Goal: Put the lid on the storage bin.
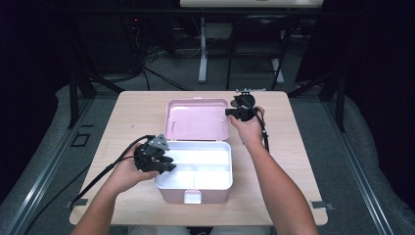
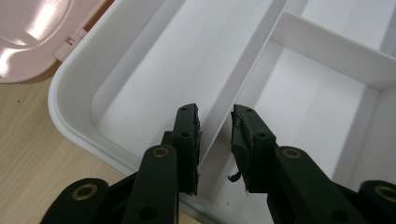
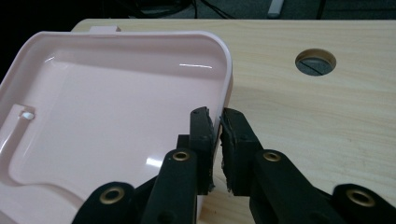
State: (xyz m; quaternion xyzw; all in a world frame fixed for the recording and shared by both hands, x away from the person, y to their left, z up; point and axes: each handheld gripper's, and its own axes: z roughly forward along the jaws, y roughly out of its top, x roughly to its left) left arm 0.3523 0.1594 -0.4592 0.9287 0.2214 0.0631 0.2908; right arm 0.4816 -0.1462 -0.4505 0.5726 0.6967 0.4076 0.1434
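Dim room behind, with dark table legs and cables on grey floor beyond a pale wooden surface (image 1: 132,117). Centred on that surface, a pink storage box (image 1: 195,193) with white divided tray (image 1: 215,169), opened up, pink lid (image 1: 195,120) thrown back toward the far side and lying nearly flat. Round cable hole (image 3: 315,61) in the wood right of the lid. Left gripper (image 1: 169,167) held at the tray's near-left edge, jaws spread somewhat and straddling a white partition wall (image 2: 243,88) without visibly pressing on it. Right gripper (image 1: 228,112) set at the lid's far right edge, jaws nearly pressed together and pinching the lid's thin rim (image 3: 229,74) between the pads. Black cables trailed from both grippers, the left toward the surface's near-left corner, the right down along the right forearm.
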